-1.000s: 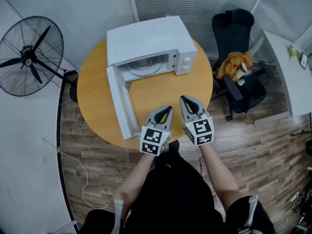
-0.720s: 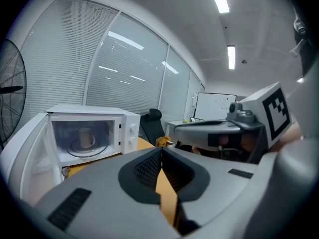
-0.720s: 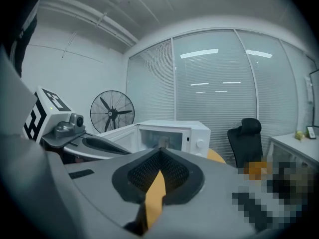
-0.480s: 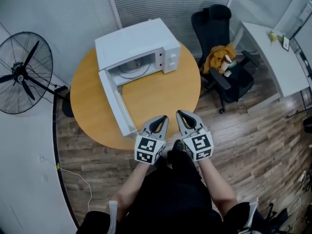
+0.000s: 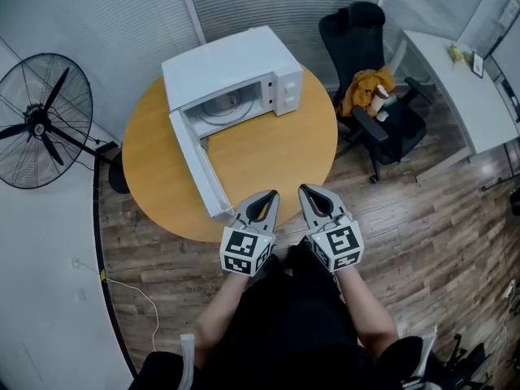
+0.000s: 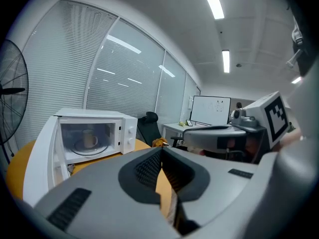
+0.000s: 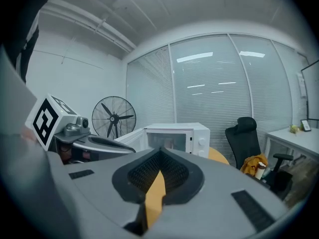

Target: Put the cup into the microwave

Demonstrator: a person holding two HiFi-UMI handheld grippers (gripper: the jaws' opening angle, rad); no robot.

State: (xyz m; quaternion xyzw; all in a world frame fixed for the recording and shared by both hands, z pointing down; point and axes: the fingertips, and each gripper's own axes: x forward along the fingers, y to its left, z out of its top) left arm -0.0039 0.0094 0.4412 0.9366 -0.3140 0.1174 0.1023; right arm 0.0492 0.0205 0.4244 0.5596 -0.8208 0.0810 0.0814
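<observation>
Beige handled cup (image 6: 88,139) stands upright inside the open white microwave (image 5: 236,67), far-left of the clenched, empty left gripper (image 5: 270,195) and right gripper (image 5: 305,190); left is nearer.

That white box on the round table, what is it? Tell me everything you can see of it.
It is a microwave, a white, boxy oven that looks like painted metal. It stands upright near the far edge of the round wooden table. Its door is swung fully open toward the person. A panel with two knobs sits beside the opening. Inside, a cup stands on the glass turntable.
</observation>
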